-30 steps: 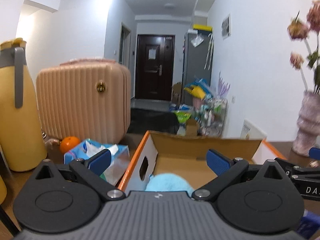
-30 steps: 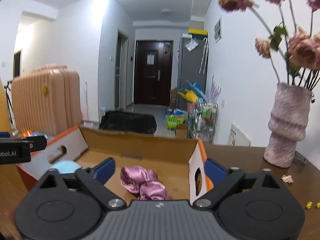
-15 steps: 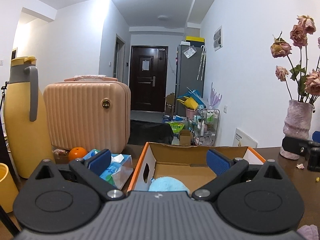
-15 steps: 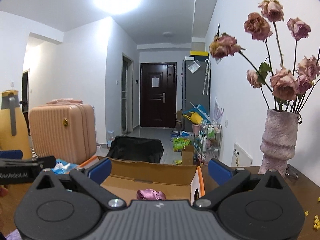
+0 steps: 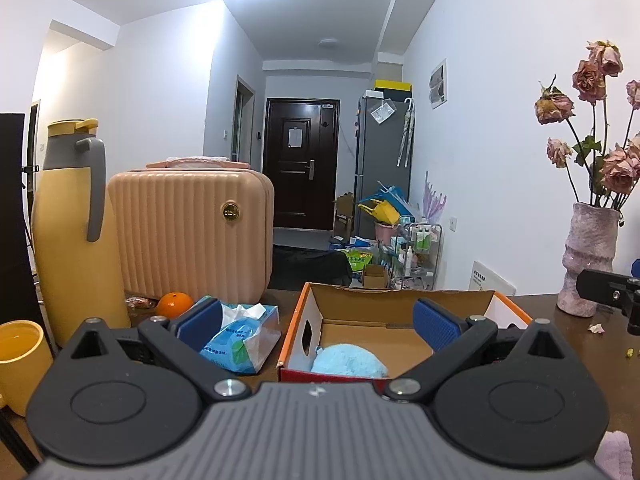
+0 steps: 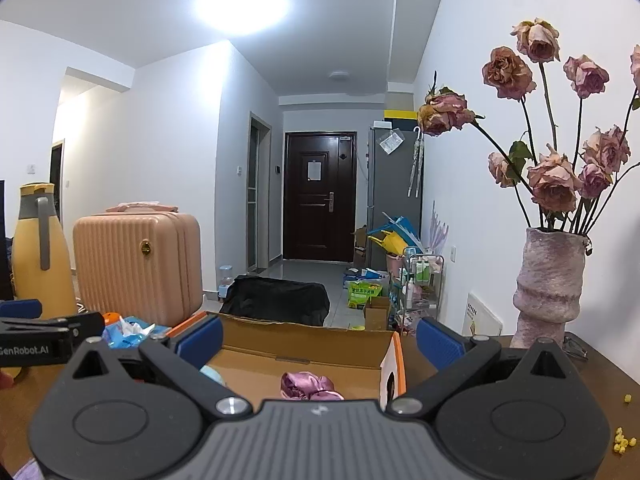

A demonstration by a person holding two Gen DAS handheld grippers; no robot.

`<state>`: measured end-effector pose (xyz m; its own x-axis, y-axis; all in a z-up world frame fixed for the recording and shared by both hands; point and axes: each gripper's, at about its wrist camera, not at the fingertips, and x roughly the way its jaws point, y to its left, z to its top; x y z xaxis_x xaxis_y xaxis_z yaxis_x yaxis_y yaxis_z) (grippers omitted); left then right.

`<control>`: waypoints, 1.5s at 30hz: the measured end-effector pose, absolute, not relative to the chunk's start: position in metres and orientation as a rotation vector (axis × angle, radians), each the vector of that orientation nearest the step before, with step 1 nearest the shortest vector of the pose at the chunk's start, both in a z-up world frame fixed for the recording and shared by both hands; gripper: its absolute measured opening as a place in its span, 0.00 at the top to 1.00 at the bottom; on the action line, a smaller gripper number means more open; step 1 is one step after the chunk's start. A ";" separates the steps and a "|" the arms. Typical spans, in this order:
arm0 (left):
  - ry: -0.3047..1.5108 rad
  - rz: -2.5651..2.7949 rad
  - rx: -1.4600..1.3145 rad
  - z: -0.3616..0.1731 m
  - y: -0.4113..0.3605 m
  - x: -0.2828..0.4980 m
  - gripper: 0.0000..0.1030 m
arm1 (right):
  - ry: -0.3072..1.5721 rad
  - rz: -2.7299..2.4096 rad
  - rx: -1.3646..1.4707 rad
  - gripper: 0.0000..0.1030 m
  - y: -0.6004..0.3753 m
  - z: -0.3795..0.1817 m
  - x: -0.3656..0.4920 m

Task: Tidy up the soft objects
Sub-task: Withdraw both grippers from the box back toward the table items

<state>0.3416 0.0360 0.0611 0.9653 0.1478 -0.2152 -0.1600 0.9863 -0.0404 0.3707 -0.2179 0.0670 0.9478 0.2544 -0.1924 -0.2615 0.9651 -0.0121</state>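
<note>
Both hand-held grippers are spread wide with nothing between the blue pads: our left hand-held gripper and our right hand-held gripper each hang in front of the cardboard box, above the brown tabletop. The soft things lie inside the box: a light blue fluffy ball at the near left corner, and a shiny pink satin scrunchie near the right wall.

We see some risks. A pale pink soft piece shows at the lower right edge of the left view; we think it is not yet in the box, and we could easily overlook it. If the right hand-held gripper swings outward, it may hit the rough, ridged vase, which is tall and holds dry roses, so it could tip. On the left, the crinkly plastic tissue pack stands just beside the box, and the orange behind it could roll if pushed. The thin box walls may bend under a gripper's pressure.
</note>
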 end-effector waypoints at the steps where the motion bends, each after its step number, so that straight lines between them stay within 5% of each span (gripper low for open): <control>1: 0.213 0.155 -0.056 0.061 0.036 0.339 0.00 | 0.191 0.263 -0.039 0.00 -0.218 0.067 0.368; 26: 0.231 0.102 -0.029 0.047 0.023 0.278 0.00 | 0.207 0.239 -0.015 0.00 -0.229 0.053 0.315; 45: 0.212 0.095 -0.048 0.061 0.028 0.239 0.00 | 0.064 0.217 0.112 0.00 -0.240 0.101 0.294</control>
